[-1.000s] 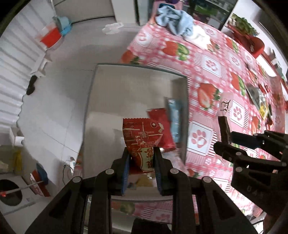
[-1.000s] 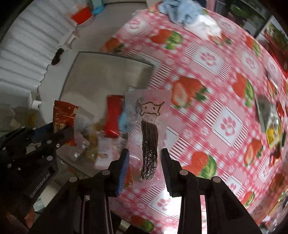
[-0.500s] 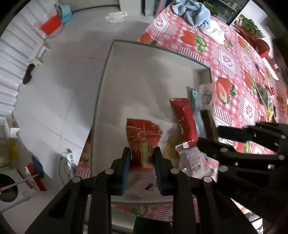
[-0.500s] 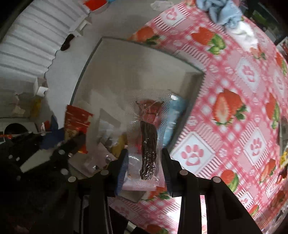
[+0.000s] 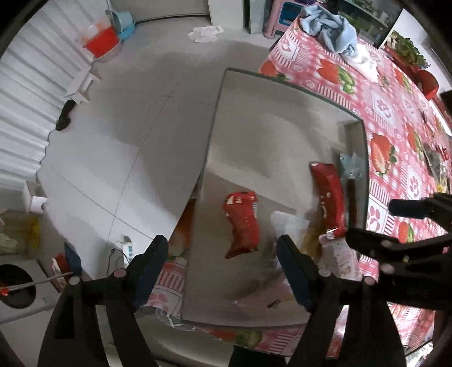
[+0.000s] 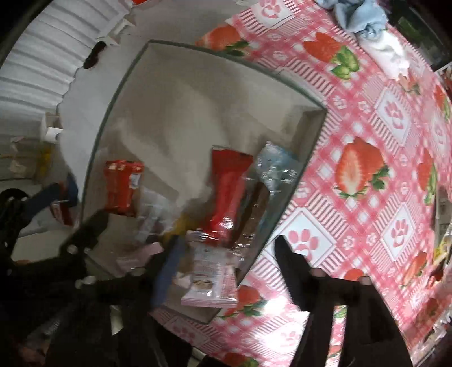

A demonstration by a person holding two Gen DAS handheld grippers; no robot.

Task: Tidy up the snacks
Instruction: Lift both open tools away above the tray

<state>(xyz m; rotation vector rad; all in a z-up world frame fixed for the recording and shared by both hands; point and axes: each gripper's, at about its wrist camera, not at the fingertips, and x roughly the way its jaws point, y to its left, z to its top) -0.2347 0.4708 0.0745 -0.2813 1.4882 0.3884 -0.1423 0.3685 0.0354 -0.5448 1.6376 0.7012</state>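
A shiny grey tray (image 5: 282, 80) (image 6: 226, 56) sits at the table's left edge. My left gripper (image 5: 223, 268) hangs over it, jaws opening wide, pads off everything. Below them a red snack packet (image 5: 241, 223) (image 6: 121, 186) lies loose in the tray. My right gripper (image 6: 230, 268) is also opening, empty, over the tray's right wall. A clear packet with a dark jerky stick (image 6: 251, 214) (image 5: 351, 197) lies in the tray beside a long red packet (image 6: 228, 189) (image 5: 329, 203). A pale blue packet (image 6: 276, 166) and a pink-white packet (image 6: 212, 282) lie there too.
A red-and-pink strawberry tablecloth (image 6: 367, 118) covers the table right of the tray. A blue cloth (image 5: 330, 25) lies at the far end. More packets (image 5: 435, 161) sit at the far right. The floor (image 5: 127, 127) with a red bucket (image 5: 100, 42) drops away on the left.
Both grippers have sunk over the tray and opened. The red packet left the left jaws and the jerky packet left the right jaws; both now lie in the tray.
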